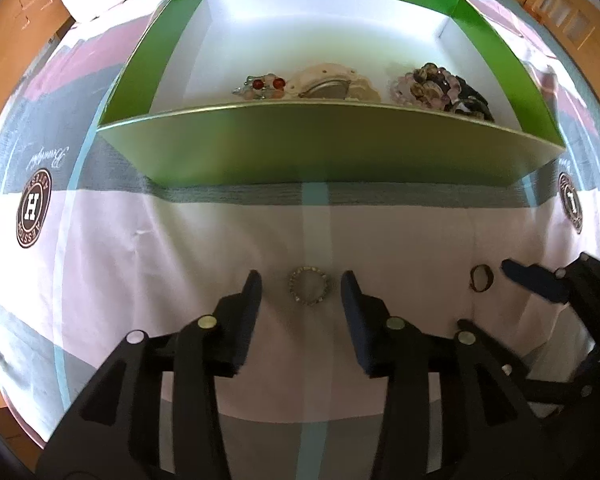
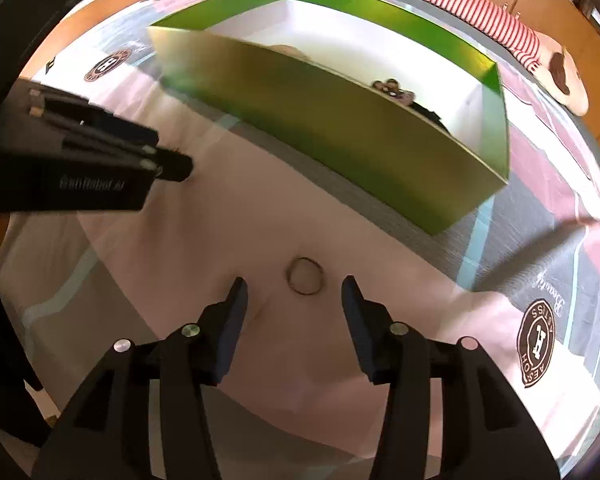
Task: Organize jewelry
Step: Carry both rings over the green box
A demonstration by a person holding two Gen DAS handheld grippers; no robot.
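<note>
Both tools are hovering spread over the bed: the left tool [image 1: 302,292] is straddling a beaded ring [image 1: 309,287], the right tool [image 2: 294,294] a plain ring [image 2: 305,275], neither pinched yet. Several pieces are already lying along the green box's [image 1: 324,144] near wall; two rings are waiting.

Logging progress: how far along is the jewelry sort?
Done: beaded bracelets, a red-beaded piece and a beige pouch-like item lie in the green cardboard box. In hand: nothing; the left hand-held gripper brackets a studded ring, the right hand-held gripper a thin plain ring, jaws open. Left: both rings, on the bedsheet.
</note>
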